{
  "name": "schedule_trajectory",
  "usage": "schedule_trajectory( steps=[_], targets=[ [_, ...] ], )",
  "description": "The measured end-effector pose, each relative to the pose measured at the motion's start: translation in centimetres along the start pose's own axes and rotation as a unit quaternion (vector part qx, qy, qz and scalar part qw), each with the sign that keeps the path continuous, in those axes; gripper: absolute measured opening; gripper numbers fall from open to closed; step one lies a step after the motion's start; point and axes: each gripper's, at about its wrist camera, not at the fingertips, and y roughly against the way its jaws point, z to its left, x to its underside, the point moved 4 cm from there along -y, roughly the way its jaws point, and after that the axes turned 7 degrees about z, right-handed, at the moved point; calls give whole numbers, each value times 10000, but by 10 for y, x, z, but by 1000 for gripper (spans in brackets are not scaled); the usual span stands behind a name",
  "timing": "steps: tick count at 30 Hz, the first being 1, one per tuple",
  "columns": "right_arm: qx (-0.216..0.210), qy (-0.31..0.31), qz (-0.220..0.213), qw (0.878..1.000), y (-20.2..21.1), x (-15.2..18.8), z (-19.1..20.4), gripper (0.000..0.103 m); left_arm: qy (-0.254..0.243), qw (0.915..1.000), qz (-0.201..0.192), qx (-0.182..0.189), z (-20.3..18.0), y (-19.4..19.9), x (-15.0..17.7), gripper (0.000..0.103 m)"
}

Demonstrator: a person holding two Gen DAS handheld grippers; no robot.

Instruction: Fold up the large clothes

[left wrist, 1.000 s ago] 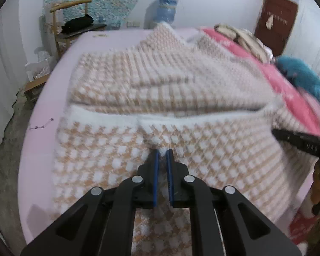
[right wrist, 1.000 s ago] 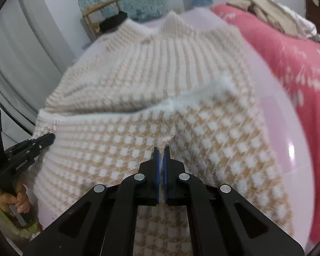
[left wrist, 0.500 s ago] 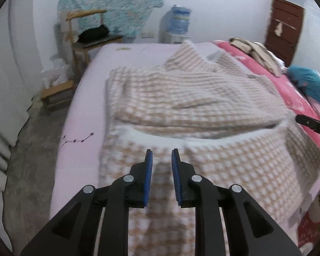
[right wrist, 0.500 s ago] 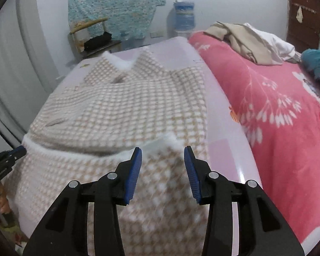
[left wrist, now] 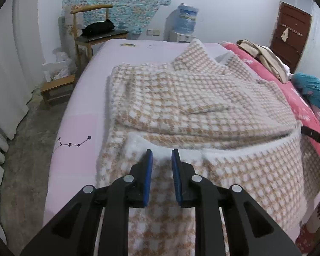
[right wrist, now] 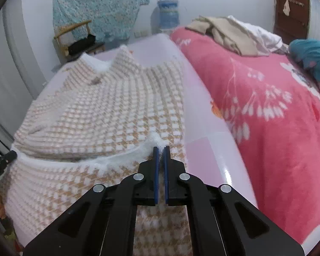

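Observation:
A fuzzy tan-and-white checked sweater (left wrist: 181,98) lies folded on the pale pink bed (left wrist: 79,128), collar at the far end. Its near part hangs over the bed's front edge, and a white hem (left wrist: 234,151) runs across the middle. My left gripper (left wrist: 161,152) hovers at the hem's left part, jaws a little apart and gripping nothing. My right gripper (right wrist: 160,148) is shut at the hem's right corner (right wrist: 156,139), which peaks at its tips. In the right wrist view the sweater (right wrist: 108,106) fills the left half. Each gripper's black tip shows at the edge of the other's view.
A red flowered blanket (right wrist: 266,106) covers the bed's right side, with a pile of beige and white clothes (right wrist: 230,32) and a teal cloth (right wrist: 313,59) on it. A wooden chair (left wrist: 96,27), a low stool (left wrist: 57,85) and bare floor lie left of the bed.
A second ago both grippers were shut on the hem. Both then opened and drew back. The left stays slightly open; the right has shut again at the hem's corner.

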Motion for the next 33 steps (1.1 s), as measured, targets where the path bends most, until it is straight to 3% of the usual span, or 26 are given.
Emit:
schedule_trajectory(
  steps=[4, 5, 7, 10, 15, 17, 18, 20, 22, 24, 28, 33],
  targets=[
    [97, 75, 59, 9999, -15, 1, 0, 9, 88, 9999, 53, 3, 4, -9, 6, 18],
    [84, 52, 83, 9999, -15, 0, -1, 14, 65, 10000, 22, -12, 4, -8, 7, 18],
    [47, -54, 146, 9999, -11, -1, -7, 40, 36, 10000, 2, -40, 4, -7, 8, 18],
    [-220, -281, -8, 9994, 13, 2, -15, 47, 174, 9998, -58, 82, 6, 0, 9, 18],
    [-1087, 0, -261, 9937, 59, 11, 9, 48, -119, 9966, -467, 669, -13, 39, 12, 18],
    [-1625, 408, -54, 9858, 63, 24, 42, 42, -418, 9914, -350, 1192, -36, 49, 20, 18],
    [-1854, 617, 147, 9806, 60, 32, 60, 32, -616, 9870, -224, 1465, -52, 51, 29, 18],
    [-2100, 966, 500, 9716, 50, 46, 90, 21, -900, 9814, -21, 1694, -74, 49, 42, 18],
    [-2077, 1221, 748, 9677, 37, 57, 110, 12, -1088, 9817, 201, 1551, -90, 38, 56, 18],
    [-1837, 1414, 887, 9687, 19, 62, 126, 11, -1166, 9876, 341, 996, -95, 21, 64, 19],
    [-1890, 1313, 852, 9694, 0, 54, 132, 7, -606, 9889, 391, 1299, -81, 10, 60, 20],
    [-1718, 1435, 813, 9712, -2, 48, 136, 7, -596, 9888, 331, 1329, -78, 15, 59, 20]
  ],
)
